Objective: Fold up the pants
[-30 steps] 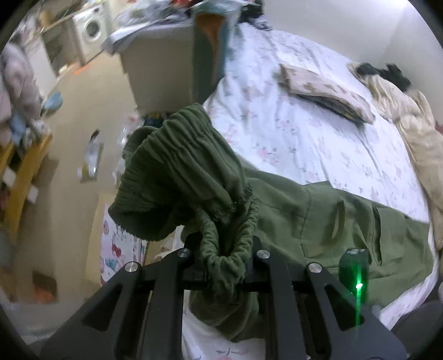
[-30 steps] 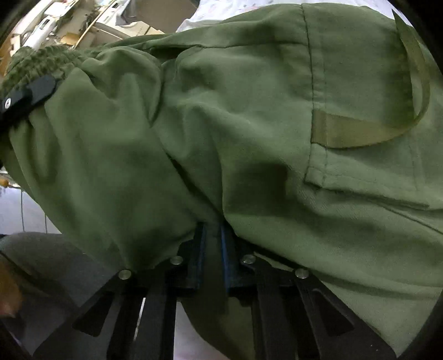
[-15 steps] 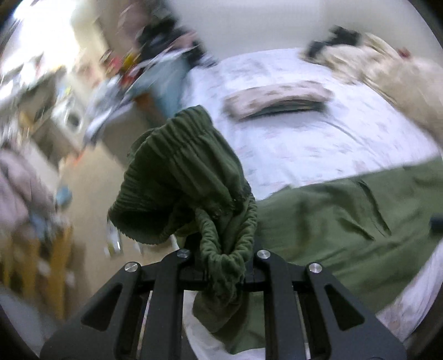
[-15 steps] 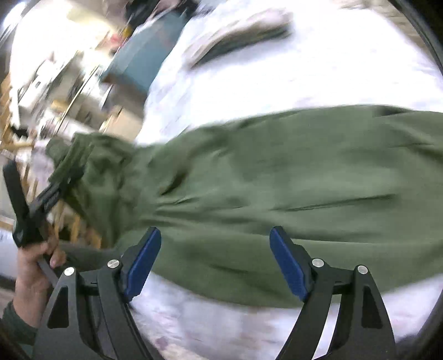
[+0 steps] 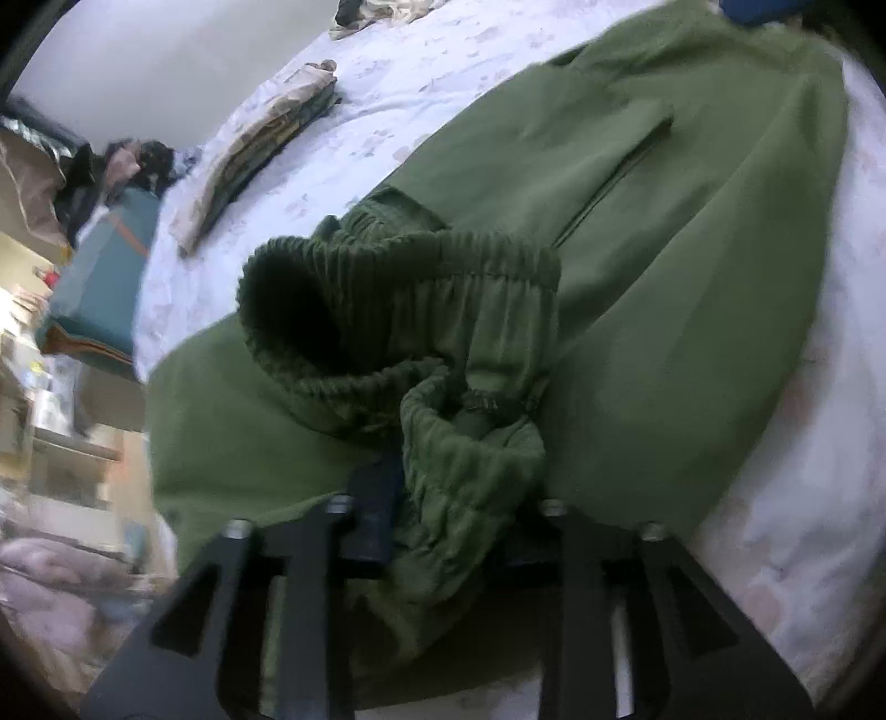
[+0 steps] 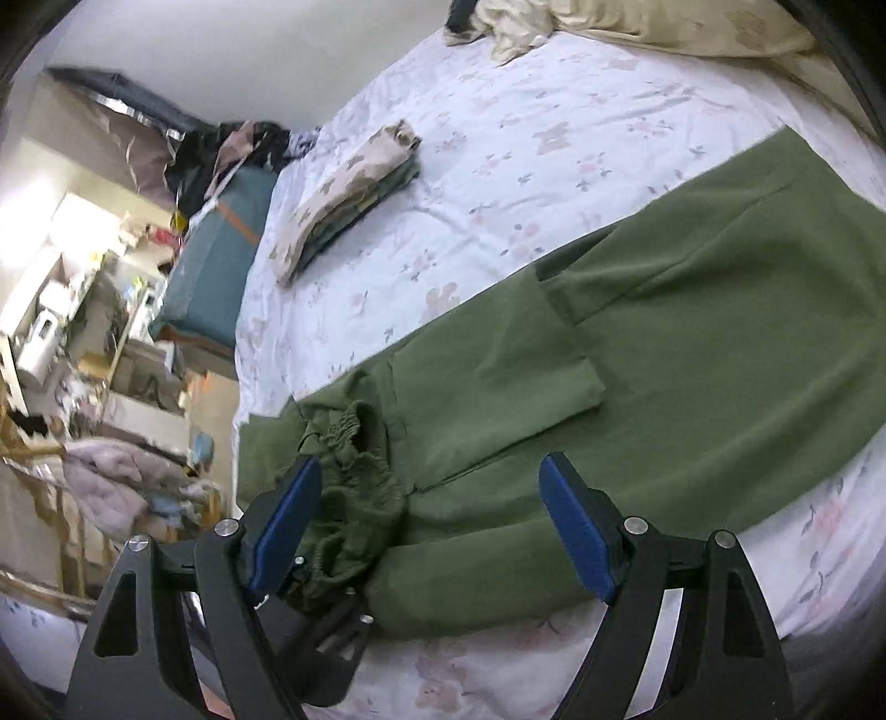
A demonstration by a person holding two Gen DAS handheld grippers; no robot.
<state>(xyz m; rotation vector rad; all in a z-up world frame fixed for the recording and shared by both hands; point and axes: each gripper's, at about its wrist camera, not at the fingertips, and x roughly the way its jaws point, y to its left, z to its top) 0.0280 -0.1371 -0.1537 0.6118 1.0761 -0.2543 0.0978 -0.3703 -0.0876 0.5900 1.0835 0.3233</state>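
Olive green pants [image 6: 664, 354] lie spread across the floral bed sheet [image 6: 526, 144], with a flap pocket facing up. My left gripper [image 5: 454, 498] is shut on the bunched elastic waistband [image 5: 398, 310], held low over the pants near the bed's left edge. In the right wrist view the left gripper [image 6: 326, 587] shows at lower left with the waistband [image 6: 354, 471] bunched in it. My right gripper [image 6: 432, 526] is open and empty, its blue pads [image 6: 576, 531] hovering over the near edge of the pants.
A folded stack of clothes [image 6: 354, 188] lies farther up the bed. A beige blanket and pillows [image 6: 637, 22] lie at the head. A teal box [image 6: 221, 266] stands beside the bed's left edge, with cluttered shelves and floor [image 6: 83, 343] beyond.
My right gripper let go of the pants, opened and pulled back. My left gripper carried the waistband over and down onto the pants on the bed.
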